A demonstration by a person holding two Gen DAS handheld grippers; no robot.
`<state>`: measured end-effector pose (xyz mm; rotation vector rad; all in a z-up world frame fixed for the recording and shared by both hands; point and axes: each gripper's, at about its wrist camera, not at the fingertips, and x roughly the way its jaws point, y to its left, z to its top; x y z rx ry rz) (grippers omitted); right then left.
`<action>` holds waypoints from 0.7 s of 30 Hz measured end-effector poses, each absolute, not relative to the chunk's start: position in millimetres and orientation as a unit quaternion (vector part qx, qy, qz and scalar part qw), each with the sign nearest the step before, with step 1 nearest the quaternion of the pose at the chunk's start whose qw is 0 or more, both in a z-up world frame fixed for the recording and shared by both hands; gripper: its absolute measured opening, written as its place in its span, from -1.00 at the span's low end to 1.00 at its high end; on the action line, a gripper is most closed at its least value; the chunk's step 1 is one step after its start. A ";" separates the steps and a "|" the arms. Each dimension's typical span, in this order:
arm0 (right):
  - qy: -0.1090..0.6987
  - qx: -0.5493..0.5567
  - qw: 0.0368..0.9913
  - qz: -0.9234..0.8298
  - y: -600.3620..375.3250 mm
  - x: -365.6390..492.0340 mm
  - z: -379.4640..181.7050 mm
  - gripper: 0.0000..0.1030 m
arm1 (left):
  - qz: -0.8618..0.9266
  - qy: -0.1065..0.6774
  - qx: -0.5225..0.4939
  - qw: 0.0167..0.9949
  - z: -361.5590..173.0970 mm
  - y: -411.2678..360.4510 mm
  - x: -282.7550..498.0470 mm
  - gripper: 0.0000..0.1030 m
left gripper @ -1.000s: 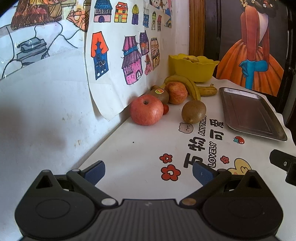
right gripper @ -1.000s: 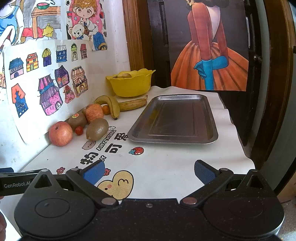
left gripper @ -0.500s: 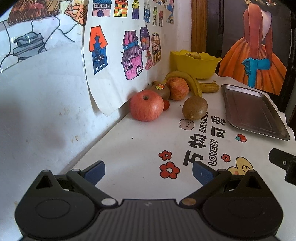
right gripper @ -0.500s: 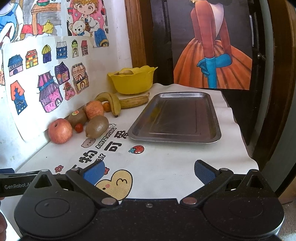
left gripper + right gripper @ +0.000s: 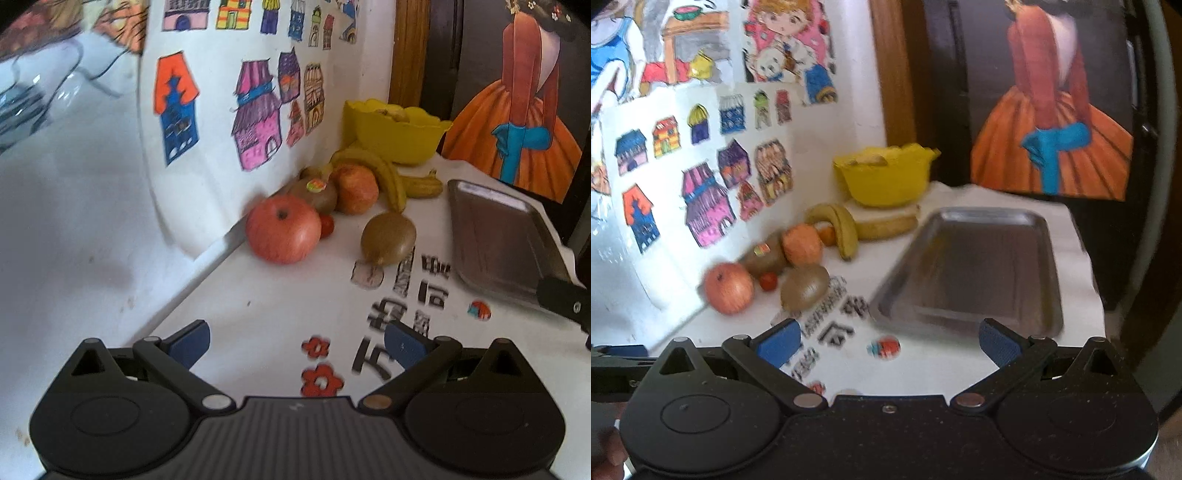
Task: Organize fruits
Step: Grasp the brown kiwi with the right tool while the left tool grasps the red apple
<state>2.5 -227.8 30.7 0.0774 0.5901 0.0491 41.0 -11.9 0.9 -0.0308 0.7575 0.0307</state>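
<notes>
Both grippers hover above the white printed counter [image 5: 266, 314] with jaws spread wide and nothing between them: the left gripper [image 5: 297, 341] faces the fruit, the right gripper [image 5: 886, 341] faces the near edge of the steel tray [image 5: 967, 266]. The fruit lies loose along the wall. A red apple [image 5: 282, 229] is nearest, with a cherry tomato [image 5: 327, 226] touching its right side. Behind them are a stickered kiwi [image 5: 314, 194] and a second apple [image 5: 355, 189], then two bananas [image 5: 388, 177]. Another kiwi [image 5: 388, 238] sits apart, between the pile and the tray. A yellow bowl [image 5: 397, 134] stands in the far corner. The tray holds no fruit.
</notes>
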 end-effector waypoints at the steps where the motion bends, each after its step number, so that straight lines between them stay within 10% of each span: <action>1: 0.284 0.032 0.958 0.032 -228.5 8.0 34.2 0.99 | 0.017 0.370 -0.015 0.929 2.2 -12.4 45.2 0.99; 21: 0.288 -0.119 0.931 0.189 -236.0 110.9 24.7 0.99 | 0.071 0.365 -0.028 0.928 4.8 -17.3 114.7 0.99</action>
